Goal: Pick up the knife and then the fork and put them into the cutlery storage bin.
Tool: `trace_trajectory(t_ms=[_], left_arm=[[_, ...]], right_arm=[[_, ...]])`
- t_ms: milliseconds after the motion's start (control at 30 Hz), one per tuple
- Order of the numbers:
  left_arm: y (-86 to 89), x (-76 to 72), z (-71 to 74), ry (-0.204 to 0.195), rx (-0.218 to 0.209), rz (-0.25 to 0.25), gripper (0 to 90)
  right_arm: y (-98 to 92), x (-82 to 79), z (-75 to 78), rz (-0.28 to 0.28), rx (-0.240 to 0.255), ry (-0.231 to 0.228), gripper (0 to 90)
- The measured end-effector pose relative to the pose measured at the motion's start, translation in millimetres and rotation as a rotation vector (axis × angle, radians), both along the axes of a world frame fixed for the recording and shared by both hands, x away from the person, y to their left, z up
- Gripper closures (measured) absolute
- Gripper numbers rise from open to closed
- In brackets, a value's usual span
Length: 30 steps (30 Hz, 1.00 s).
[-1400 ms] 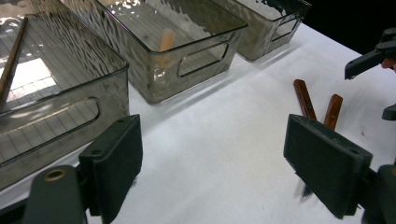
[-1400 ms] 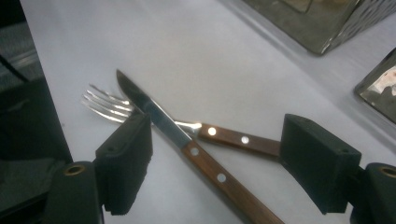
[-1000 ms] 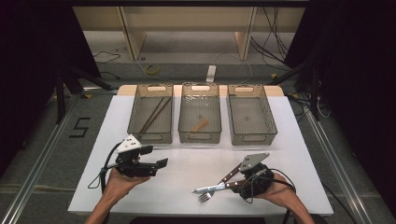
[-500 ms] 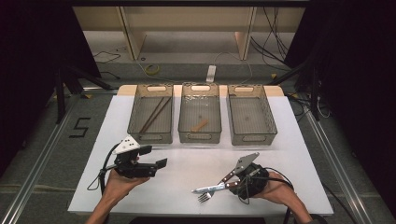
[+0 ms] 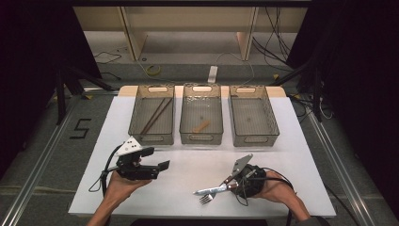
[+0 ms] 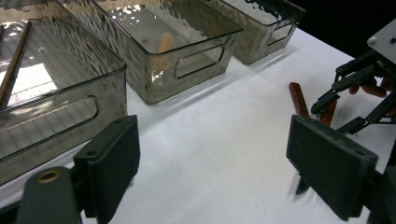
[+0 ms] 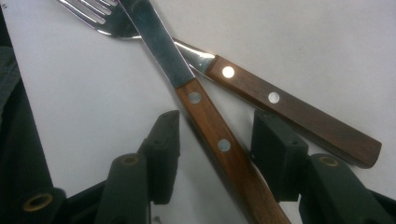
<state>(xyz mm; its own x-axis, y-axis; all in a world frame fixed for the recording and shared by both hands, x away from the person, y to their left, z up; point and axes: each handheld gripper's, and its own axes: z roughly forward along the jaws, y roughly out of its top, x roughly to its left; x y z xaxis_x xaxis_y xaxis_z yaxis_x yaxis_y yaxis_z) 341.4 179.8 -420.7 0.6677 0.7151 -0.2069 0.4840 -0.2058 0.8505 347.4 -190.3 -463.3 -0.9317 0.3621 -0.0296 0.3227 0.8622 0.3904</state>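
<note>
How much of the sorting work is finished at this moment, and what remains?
Done: chopsticks lie in the left bin, a small wooden piece in the middle bin. In hand: the right gripper has just been closing around the knife handle, pads not yet pressing. Left: the knife and the fork under it still lie on the table; the right bin looks empty. The left gripper hangs open.

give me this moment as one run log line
right gripper: jaws just closing around knife handle, pads not pressing | fork: under knife on table | left gripper: open, empty
</note>
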Motion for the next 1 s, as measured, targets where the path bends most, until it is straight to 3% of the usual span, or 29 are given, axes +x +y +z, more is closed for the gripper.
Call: trace_trajectory(t_ms=[333, 700, 1000], left_arm=[[-0.4, 0.1, 0.2, 0.003, -0.003, -0.003, 16.9], [-0.5, 0.2, -0.1, 0.002, 0.005, -0.004, 17.0], [-0.8, 0.6, -0.5, 0.002, 0.009, 0.001, 17.1]], right_arm=[[4.6, 0.3, 1.5, 0.032, -0.027, 0.011, 60.5], [8.2, -4.5, 2.3, 0.059, -0.042, 0.02, 75.5], [8.3, -4.4, 2.9, 0.069, -0.042, 0.021, 76.9]])
